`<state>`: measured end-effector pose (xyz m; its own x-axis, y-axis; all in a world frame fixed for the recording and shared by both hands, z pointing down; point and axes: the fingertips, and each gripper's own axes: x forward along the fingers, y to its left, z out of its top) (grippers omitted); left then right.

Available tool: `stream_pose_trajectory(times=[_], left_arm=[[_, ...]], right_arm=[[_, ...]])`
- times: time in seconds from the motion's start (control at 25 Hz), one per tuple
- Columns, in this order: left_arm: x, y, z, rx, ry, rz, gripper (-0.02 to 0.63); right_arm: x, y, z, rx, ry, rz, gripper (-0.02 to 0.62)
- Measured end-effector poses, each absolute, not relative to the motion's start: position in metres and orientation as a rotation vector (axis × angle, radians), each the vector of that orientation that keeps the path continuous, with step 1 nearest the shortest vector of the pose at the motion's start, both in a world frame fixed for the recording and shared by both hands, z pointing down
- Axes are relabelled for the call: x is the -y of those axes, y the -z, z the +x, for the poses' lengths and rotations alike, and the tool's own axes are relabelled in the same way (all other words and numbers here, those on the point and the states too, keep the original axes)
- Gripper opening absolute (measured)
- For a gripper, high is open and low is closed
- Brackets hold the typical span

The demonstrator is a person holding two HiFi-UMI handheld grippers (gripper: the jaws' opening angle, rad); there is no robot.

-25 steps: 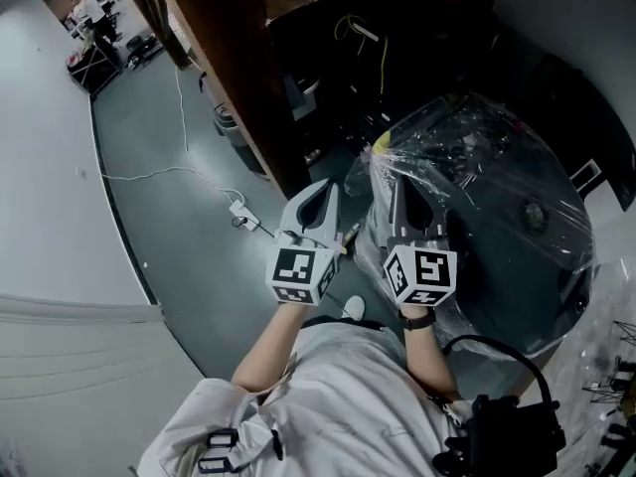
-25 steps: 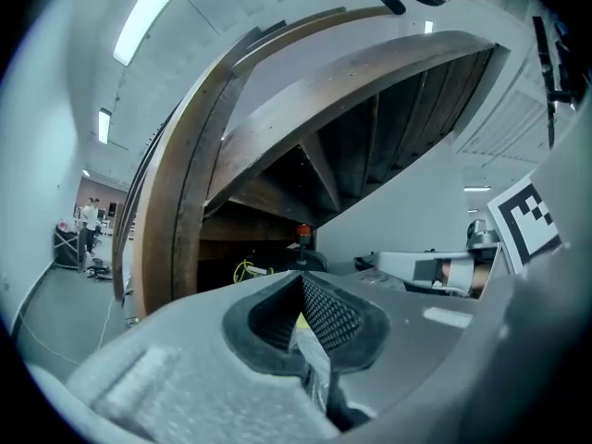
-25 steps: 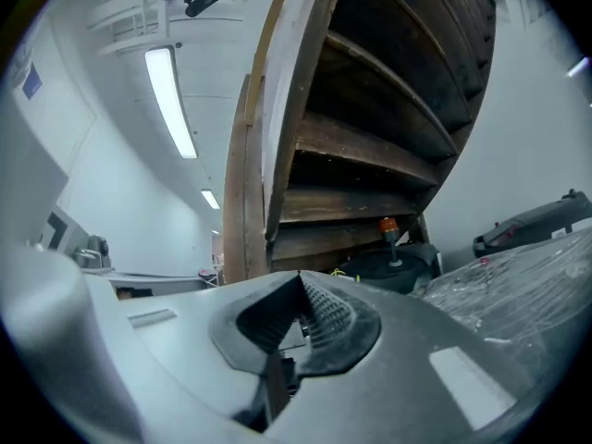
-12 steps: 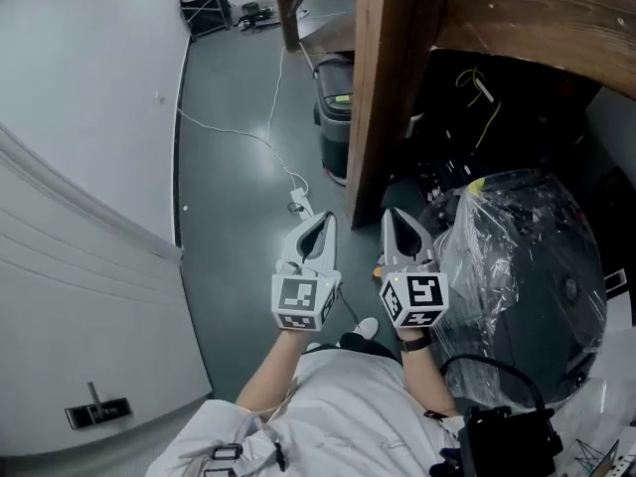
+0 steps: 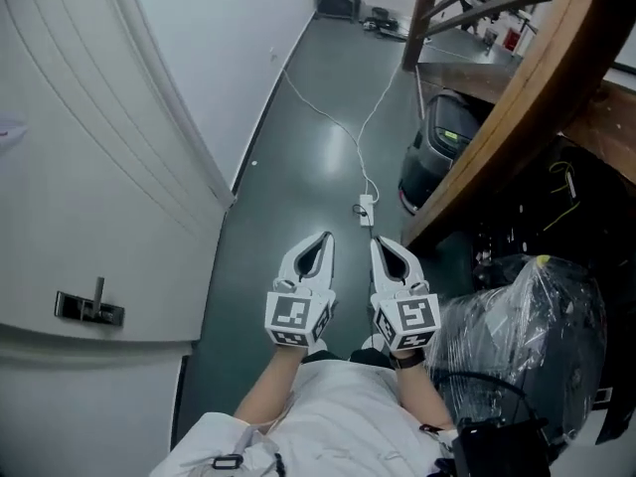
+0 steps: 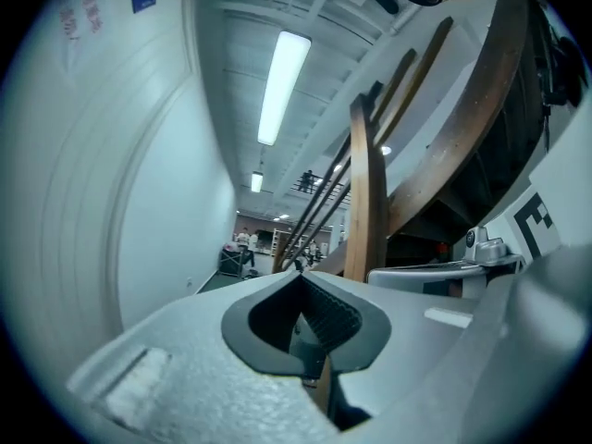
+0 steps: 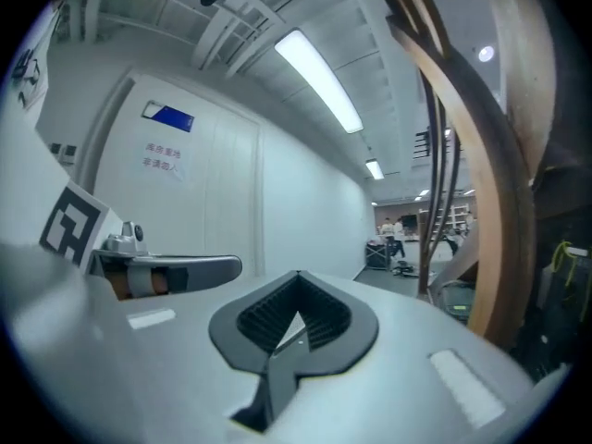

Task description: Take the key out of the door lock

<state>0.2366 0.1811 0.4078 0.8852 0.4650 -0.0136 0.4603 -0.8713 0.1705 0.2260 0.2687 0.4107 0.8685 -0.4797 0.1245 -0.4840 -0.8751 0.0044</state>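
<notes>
door lock (image 5: 89,309), well left of left gripper (image 5: 324,238) and right gripper (image 5: 378,243), fingers of both pressed together

Long ceiling strip lights (image 6: 282,81) give the light and burn out to plain white in both gripper views. The white wall (image 5: 229,28) is bright and even, and the dark floor (image 5: 318,137) carries a soft sheen. Deep shadow lies under the wooden staircase (image 5: 556,97), and the plastic wrap (image 5: 527,316) glints. Both gripper views bend straight lines and go black at the corners. The left claw (image 6: 298,280) and right claw (image 7: 298,280), close to the lens, look soft.
</notes>
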Motion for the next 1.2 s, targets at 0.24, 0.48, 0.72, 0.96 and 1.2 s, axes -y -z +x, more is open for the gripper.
stream_pose_trajectory(times=[0.24, 0.48, 0.72, 0.96, 1.2], left_arm=[[-0.044, -0.411, 0.197, -0.306, 0.014, 2.872, 0.0], [0.041, -0.416, 0.159, 0.086, 0.065, 2.872, 0.0], [0.096, -0.42, 0.116, 0.523, 0.054, 2.876, 0.0], [0.127, -0.425, 0.065, 1.016, 0.048, 2.824, 0.0], [0.145, -0.429, 0.01, 1.281, 0.036, 2.744, 0.0]], right_arm=[[-0.124, -0.397, 0.197, 1.412, -0.05, 2.799, 0.002], [-0.025, -0.407, 0.17, 1.827, -0.059, 2.529, 0.002], [0.044, -0.413, 0.156, 2.198, -0.084, 2.264, 0.002], [0.085, -0.427, 0.133, 2.434, -0.118, 2.022, 0.002], [0.128, -0.44, 0.086, 2.624, -0.17, 1.782, 0.002]])
